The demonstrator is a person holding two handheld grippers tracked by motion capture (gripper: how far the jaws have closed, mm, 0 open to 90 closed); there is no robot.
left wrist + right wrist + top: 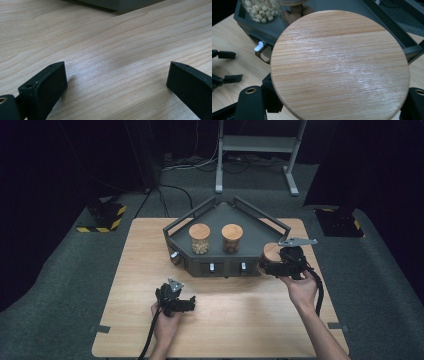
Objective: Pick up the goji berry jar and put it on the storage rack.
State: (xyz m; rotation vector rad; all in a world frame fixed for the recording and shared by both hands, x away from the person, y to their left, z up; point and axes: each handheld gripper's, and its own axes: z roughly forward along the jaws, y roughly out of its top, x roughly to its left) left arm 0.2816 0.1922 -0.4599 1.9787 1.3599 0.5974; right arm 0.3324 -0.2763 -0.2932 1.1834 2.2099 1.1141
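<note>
Jar (339, 65) with a wooden lid sits clamped between the right gripper (280, 265) jaws, held at the tray's (227, 262) right end, likely so it can join the two jars (199, 238) already inside (its contents are hidden). Left gripper (116, 77) rests over bare table (100, 37), jaws apart with nothing between them, seemingly waiting.

A round wooden lid (340, 65) sat at the centre, clamped between the right gripper's (337, 100) black jaws rising at 7 and 4 o'clock. At 11 o'clock a jar of pale beads (260, 10) stood on a dark grey rack (249, 27). At 9 o'clock lay the left gripper (223, 67), jaws apart, over the wooden table (239, 50).
</note>
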